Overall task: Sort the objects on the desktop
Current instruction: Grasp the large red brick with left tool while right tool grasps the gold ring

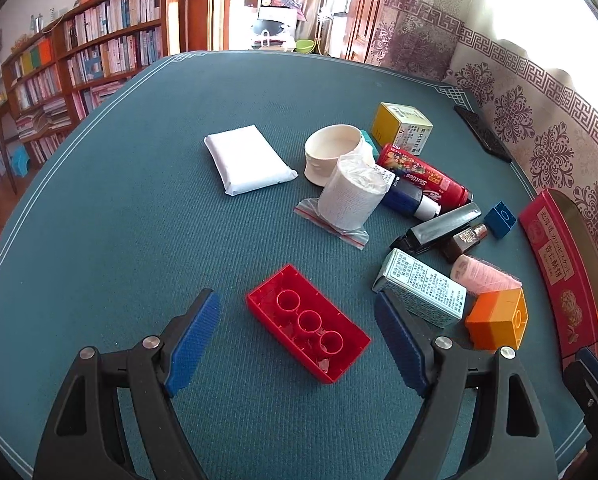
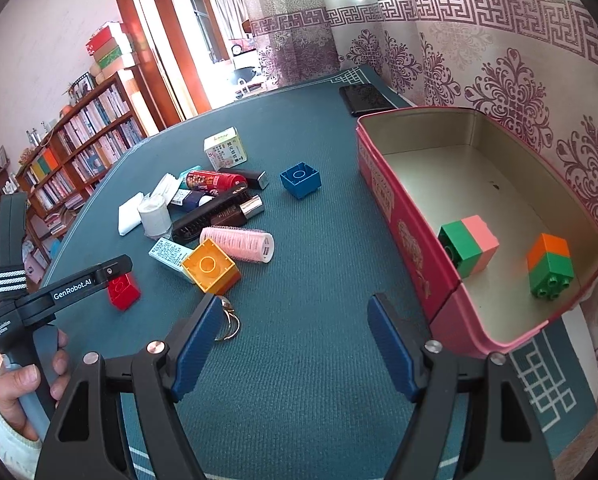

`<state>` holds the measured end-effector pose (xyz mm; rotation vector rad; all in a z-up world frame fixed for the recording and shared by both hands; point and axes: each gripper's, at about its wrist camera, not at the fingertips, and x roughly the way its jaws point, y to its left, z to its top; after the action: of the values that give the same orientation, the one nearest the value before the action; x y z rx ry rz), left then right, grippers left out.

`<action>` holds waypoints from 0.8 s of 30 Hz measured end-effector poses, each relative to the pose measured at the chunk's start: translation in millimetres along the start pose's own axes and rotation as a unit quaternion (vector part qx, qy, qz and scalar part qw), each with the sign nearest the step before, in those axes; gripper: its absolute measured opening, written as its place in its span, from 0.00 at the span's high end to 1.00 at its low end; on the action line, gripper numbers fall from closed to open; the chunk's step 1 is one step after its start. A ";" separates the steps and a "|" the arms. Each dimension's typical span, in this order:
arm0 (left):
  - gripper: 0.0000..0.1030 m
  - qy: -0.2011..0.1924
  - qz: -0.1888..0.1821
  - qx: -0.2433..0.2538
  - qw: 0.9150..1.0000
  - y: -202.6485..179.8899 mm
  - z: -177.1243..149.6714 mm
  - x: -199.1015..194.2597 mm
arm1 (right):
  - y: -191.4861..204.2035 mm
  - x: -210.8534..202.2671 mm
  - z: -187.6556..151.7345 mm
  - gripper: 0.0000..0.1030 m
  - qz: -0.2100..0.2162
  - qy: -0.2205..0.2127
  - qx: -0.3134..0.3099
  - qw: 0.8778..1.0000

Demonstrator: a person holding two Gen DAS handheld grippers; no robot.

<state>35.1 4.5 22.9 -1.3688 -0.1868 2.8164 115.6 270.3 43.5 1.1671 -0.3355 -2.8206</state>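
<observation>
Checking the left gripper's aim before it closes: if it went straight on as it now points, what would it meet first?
Most likely the red brick, lying upside down between the open left gripper fingers, with nothing in front of it.

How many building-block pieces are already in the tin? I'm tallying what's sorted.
2. A green-and-pink block lies near the tin's front wall; an orange-and-green block sits further right. The front wall may hide more.

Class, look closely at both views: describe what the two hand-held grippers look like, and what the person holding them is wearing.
Each hand-held gripper has black plastic arms with silver rivets and ribbed blue pads. In the right wrist view, the left one carries white "GenRobot.AI" lettering, white stripes and a grey handle. The hand holding it emerges from a white knitted sleeve.
</observation>
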 end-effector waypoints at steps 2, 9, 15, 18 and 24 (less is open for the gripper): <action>0.20 0.011 0.007 -0.008 1.000 3.7 0.1 5.2 | 1.9 2.0 -1.8 0.24 0.003 0.004 -0.003 1.000; 0.20 0.032 -0.005 -0.024 0.999 13.1 -0.5 16.1 | 8.0 8.6 -5.9 0.24 0.013 0.016 -0.014 1.000; 0.38 0.018 -0.030 -0.006 0.999 8.5 -3.5 12.7 | 11.4 11.8 -8.0 0.24 0.019 0.022 -0.019 0.999; 0.46 0.011 -0.028 0.009 1.000 2.7 -4.6 10.4 | 13.9 12.0 -9.3 0.24 0.021 0.024 -0.023 0.999; 0.57 0.003 -0.046 0.018 0.999 -0.7 -4.0 6.3 | 19.4 13.2 -9.8 0.24 0.030 0.029 -0.031 0.999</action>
<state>34.4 6.0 15.6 -1.3244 -0.1947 2.7270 112.8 247.8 32.0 1.2035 -0.2710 -2.7195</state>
